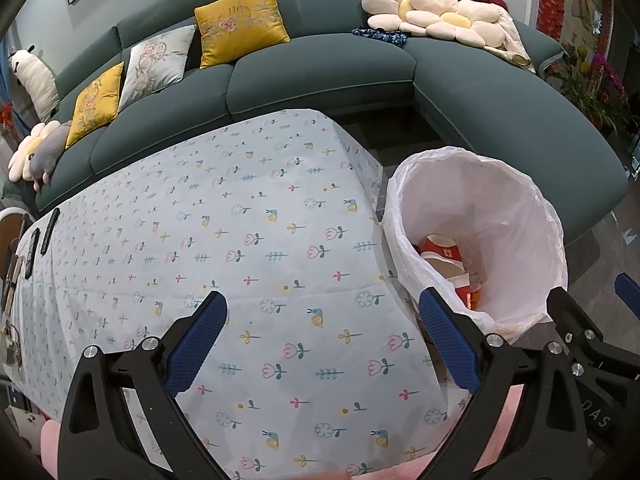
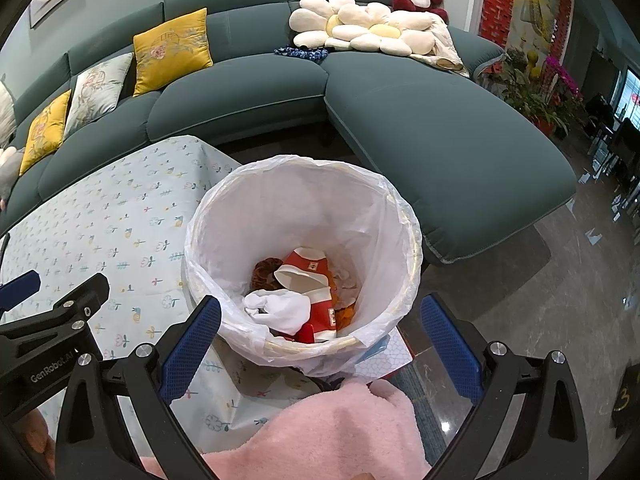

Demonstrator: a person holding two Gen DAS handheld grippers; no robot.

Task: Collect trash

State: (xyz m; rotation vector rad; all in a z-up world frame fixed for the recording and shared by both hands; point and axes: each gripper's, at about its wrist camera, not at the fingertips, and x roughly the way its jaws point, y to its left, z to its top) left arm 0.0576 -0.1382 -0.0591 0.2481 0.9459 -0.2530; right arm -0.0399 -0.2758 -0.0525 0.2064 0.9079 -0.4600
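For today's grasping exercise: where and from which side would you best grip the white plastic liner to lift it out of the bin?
Grip the liner where it folds over the bin's rim, coming from above. The slack, crinkled overhang at the near edge probably gives two fingers something to pinch.

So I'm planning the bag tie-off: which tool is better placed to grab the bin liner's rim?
Probably the right tool. It is open and looks straight down into the bin, with the liner rim lying between its fingers. The left tool, also open, hangs over the tablecloth, with the bin off to its side.
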